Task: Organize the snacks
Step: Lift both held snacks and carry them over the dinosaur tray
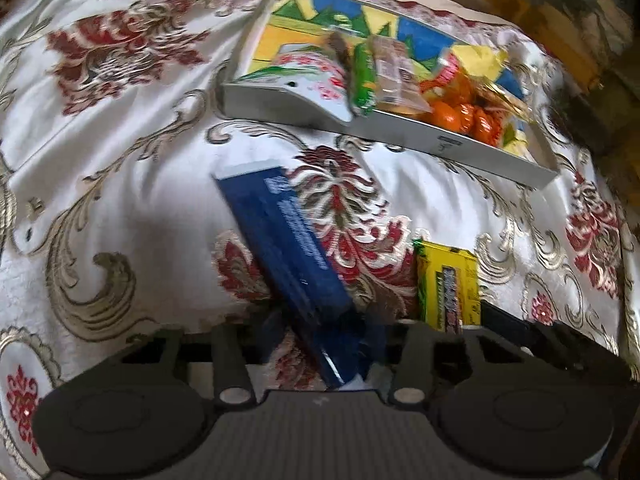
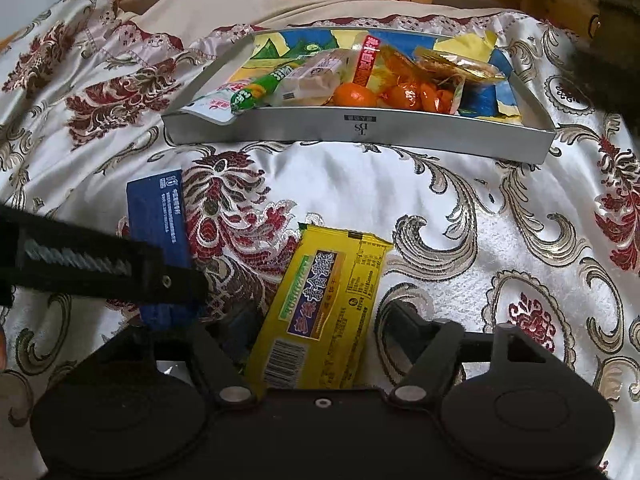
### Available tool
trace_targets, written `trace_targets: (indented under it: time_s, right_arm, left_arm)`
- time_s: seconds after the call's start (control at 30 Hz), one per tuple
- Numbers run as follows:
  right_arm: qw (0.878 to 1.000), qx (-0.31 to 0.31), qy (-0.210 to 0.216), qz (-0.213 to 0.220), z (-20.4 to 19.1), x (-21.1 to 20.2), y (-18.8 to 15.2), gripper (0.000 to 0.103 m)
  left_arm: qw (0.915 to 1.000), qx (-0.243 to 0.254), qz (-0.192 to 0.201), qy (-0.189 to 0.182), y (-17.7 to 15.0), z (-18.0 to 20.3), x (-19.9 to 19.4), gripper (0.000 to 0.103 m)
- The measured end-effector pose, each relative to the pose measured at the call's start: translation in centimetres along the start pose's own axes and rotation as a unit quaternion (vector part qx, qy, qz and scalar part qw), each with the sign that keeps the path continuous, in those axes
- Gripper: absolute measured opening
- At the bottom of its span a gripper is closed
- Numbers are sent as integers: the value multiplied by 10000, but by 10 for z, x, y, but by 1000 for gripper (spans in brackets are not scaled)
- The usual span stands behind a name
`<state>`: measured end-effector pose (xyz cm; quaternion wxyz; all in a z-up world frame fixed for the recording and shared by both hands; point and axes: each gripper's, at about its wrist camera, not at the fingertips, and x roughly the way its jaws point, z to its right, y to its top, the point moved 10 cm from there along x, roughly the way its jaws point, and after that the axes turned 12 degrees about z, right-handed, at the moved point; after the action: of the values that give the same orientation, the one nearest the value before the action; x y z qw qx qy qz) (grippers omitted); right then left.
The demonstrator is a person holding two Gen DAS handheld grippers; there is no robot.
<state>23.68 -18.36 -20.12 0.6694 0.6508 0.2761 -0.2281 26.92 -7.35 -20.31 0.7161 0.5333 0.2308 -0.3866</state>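
Blur softens my left wrist view, where my left claw (image 1: 320, 344) has a dark blue packet (image 1: 284, 248) between its part-open fingers on the bedspread (image 1: 132, 200), though I cannot tell whether the pads press it. Beyond it, the silver tray (image 1: 400, 132) holds snacks. From my right wrist, my right claw (image 2: 316, 336) stands half-wide around a yellow snack packet (image 2: 328, 300) lying near the bed's near edge; whether it grips is unclear.

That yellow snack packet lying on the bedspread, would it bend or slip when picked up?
The yellow snack packet looks like thin glossy film, so probably slippery and light. It lies flat with straight edges, so its contents may keep it fairly stiff.
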Motion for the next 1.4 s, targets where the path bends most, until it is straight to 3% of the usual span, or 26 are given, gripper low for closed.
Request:
trace_targets:
  time_s: [0.07, 0.27, 0.3, 0.33, 0.47, 0.7, 0.87, 1.07, 1.23, 1.4]
  right_arm:
    - [9999, 102, 18, 19, 2, -2, 1, 55]
    - [9998, 28, 17, 192, 2, -17, 6, 51]
    - [9995, -114, -23, 286, 1, -23, 8, 51]
    - [9990, -238, -61, 364, 1, -28, 10, 51]
    - [9953, -637, -212, 704, 0, -52, 18, 51]
    - [9876, -698, -488, 1317, 17, -82, 44, 51]
    - [9789, -335, -642, 1910, 46, -96, 79, 51]
    - [9506, -405, -716, 2995, 85, -94, 134, 51]
    - [9391, -327, -949, 3287, 125, -61, 162, 51]
    - [9390, -182, -881, 3320, 157, -30, 179, 52]
  left_arm:
    - [10000, 16, 34, 18, 0, 1, -2, 37]
    - [9998, 56, 168, -73, 1, 8, -19, 22]
    - [9996, 104, 224, -123, 1, 11, -23, 12]
    - [9993, 139, 271, -197, 2, 14, -26, 10]
    - [9966, 334, 589, -475, 6, 30, -40, 8]
    - [9887, 440, 1159, -841, 23, 50, -59, 7]
    - [9796, 425, 1765, -862, 63, 61, -76, 7]
    - [9733, 379, 2139, -736, 129, 90, -68, 8]
    - [9688, 289, 2337, -770, 179, 121, -34, 8]
    - [9703, 195, 2281, -784, 209, 141, 14, 8]
